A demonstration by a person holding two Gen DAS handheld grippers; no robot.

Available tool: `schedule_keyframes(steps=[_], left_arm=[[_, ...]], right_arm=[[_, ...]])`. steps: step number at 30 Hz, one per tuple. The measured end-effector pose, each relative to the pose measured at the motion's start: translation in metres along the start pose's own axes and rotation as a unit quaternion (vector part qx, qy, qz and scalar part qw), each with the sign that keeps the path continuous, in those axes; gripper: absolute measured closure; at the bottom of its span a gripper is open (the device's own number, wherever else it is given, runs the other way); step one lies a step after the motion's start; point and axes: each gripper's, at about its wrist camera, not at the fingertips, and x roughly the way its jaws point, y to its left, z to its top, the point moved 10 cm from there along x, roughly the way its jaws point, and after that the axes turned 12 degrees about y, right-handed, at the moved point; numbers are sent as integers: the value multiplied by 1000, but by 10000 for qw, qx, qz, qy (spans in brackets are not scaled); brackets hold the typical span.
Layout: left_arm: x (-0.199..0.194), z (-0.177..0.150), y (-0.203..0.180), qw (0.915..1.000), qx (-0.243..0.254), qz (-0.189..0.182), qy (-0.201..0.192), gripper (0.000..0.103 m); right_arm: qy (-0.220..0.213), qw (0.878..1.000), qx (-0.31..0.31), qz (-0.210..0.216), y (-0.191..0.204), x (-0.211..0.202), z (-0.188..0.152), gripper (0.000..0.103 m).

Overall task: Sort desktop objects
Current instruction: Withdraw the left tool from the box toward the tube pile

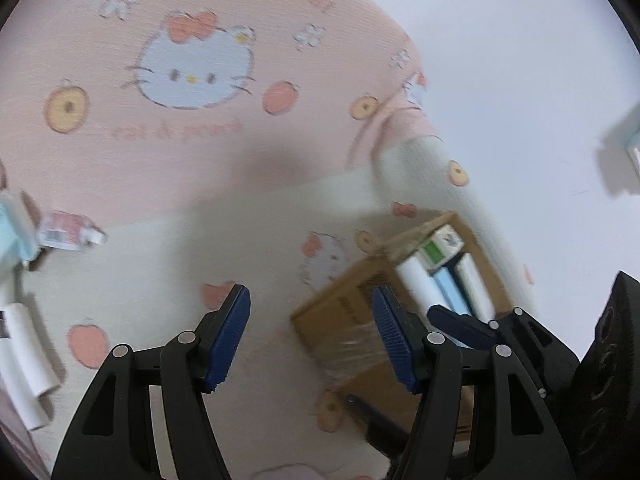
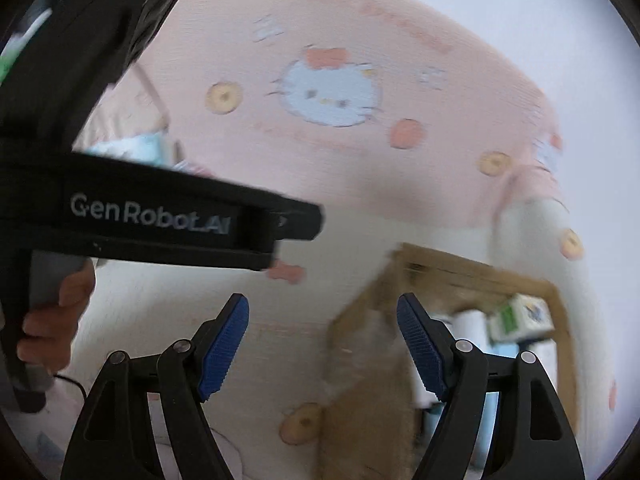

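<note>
Left wrist: cardboard box (image 1: 356,312) lengthwise diagonal.

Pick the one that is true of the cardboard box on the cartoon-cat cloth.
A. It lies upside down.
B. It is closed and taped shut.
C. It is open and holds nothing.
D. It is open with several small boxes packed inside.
D: the cardboard box is open on top, with white, pale blue and green-labelled small boxes side by side inside it.

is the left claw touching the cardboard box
Cannot tell. In the left wrist view the open left claw overlaps the cardboard box corner, empty between its fingers, but blur hides any gap or contact.
</note>
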Motion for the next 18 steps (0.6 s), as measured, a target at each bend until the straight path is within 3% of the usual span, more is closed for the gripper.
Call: schedule_keyframes(steps=[3, 7, 10, 18], left_arm=[[-7, -3, 18, 9995, -141, 85, -251, 35], [-17, -7, 41, 9979, -315, 140, -550, 35], [-24, -12, 58, 9963, -309, 318, -736, 35], [-31, -58, 122, 9880, -610, 1319, -517, 35]], right_arm=[[-75, 9991, -410, -111, 20, 16, 6, 28], [-218, 9978, -615, 110, 38, 29, 14, 28], [-573, 9950, -788, 234, 52, 35, 21, 28], [-1113, 9804, -1099, 1201, 111, 56, 33, 28]])
